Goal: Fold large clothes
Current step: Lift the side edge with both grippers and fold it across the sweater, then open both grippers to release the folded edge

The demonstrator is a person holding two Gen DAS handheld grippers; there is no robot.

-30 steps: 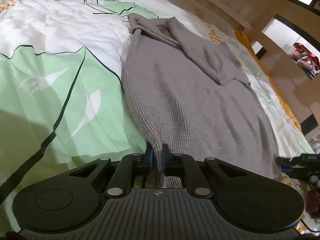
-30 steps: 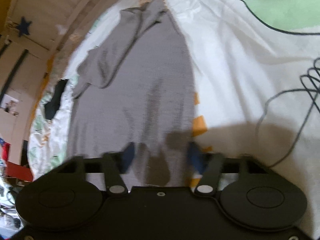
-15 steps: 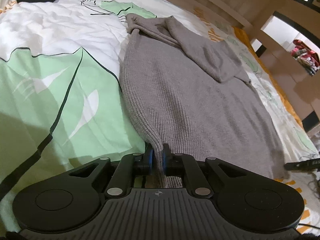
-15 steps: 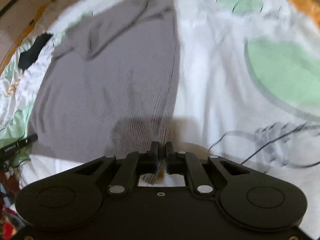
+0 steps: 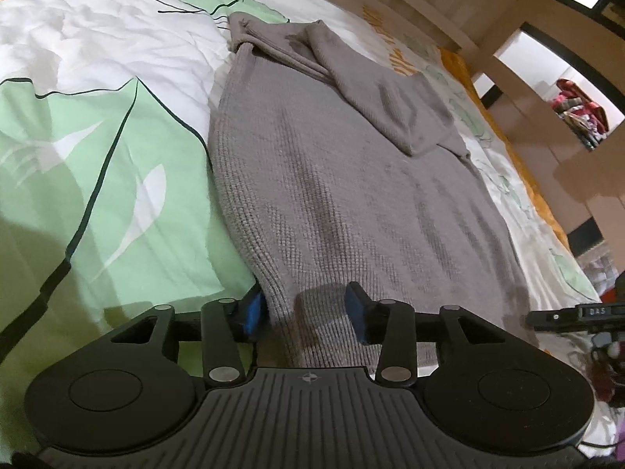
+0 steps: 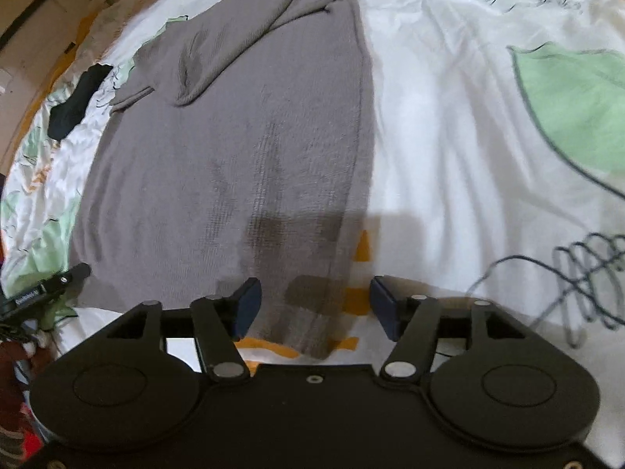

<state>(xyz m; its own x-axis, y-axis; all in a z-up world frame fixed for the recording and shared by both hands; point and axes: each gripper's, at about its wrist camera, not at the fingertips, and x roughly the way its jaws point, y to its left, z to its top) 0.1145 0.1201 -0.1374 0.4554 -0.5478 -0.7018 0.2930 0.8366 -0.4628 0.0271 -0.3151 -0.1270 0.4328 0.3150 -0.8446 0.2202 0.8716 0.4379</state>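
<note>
Grey knit sweater (image 5: 343,195) lies flat on the bed (image 5: 97,148), long axis running away from both cameras, hem nearest, sleeves folded across the far end. Left gripper (image 5: 306,308) and right gripper (image 6: 314,305) angle down over opposite hem corners; both jaws have just been opening, hem fabric between them, pads not pressing. Open quilt flanks both long edges.

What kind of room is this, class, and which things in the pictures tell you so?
Most likely a bedroom. A grey knitted sweater lies spread on a bed's leaf-print duvet, and open wooden shelving beside it holds what looks like bundled clothes.
</note>
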